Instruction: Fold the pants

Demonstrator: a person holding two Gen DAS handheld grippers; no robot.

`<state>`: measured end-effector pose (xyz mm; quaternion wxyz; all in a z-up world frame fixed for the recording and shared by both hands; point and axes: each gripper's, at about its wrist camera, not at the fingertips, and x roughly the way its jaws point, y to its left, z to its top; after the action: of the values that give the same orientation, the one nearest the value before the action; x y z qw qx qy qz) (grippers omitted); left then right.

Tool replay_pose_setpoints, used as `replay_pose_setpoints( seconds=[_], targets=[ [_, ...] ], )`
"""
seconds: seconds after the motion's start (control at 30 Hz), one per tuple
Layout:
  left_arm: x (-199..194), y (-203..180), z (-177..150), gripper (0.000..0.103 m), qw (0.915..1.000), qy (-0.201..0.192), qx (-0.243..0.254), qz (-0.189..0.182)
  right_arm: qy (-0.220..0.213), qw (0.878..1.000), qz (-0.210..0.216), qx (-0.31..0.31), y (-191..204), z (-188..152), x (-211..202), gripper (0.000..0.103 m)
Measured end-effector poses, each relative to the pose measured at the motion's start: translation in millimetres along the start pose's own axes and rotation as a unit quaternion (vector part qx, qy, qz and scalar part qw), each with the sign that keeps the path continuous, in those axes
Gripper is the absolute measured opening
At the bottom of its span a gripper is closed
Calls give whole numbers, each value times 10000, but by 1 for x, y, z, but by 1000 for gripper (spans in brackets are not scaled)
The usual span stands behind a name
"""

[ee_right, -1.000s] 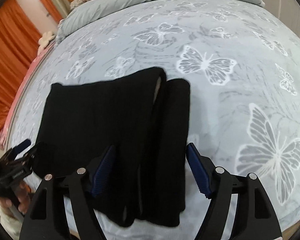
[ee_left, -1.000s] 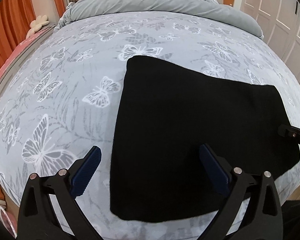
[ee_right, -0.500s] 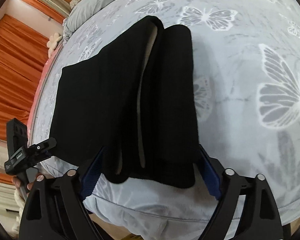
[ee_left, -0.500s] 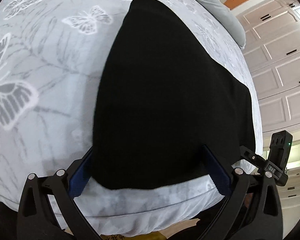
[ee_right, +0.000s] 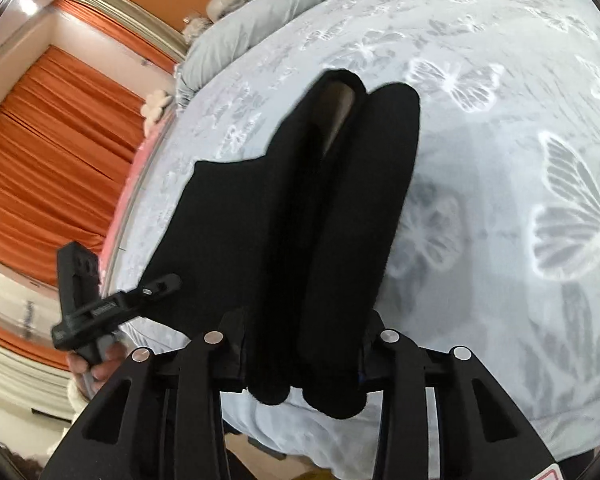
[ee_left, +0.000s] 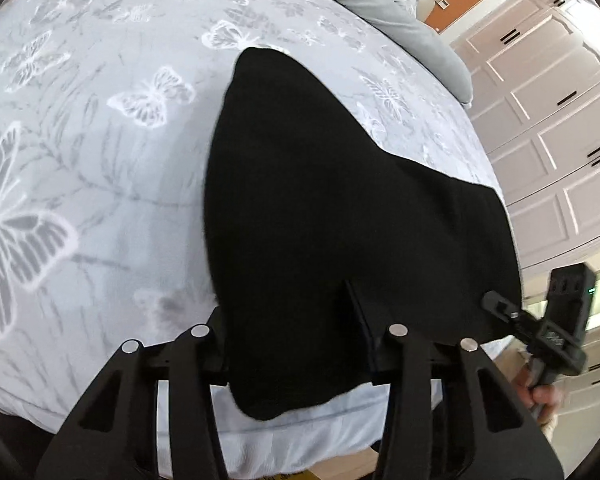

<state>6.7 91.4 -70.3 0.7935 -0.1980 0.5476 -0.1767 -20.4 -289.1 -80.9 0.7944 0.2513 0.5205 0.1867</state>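
Observation:
The black pants lie folded on the butterfly-print bed, their near edge hanging over the bed's front edge. My left gripper is closed on the near left edge of the pants; the cloth bulges between the fingers. In the right wrist view the pants show two leg ends side by side. My right gripper is closed on these leg ends at the bed edge. Each gripper shows in the other's view: the right one and the left one, at the pants' far corners.
The grey butterfly bedspread covers the bed. A grey duvet is bunched at the headboard. White wardrobe doors stand to the right. Orange curtains hang to the left.
Both grippers went from open and above the pants down to the near edge, then closed on the cloth. The fabric now bunches between the fingers.

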Motion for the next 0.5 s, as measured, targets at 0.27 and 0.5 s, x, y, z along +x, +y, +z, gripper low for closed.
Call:
replay_pose_setpoints(
  seconds=[0.27, 0.5],
  targets=[
    [24, 21, 2, 98, 9981, 177, -588, -23, 438, 9972, -123, 600, -25, -1, 32, 65],
    [31, -2, -1, 98, 9986, -139, -249, 449, 390, 9978, -359, 391, -5, 0, 43, 80]
  ],
)
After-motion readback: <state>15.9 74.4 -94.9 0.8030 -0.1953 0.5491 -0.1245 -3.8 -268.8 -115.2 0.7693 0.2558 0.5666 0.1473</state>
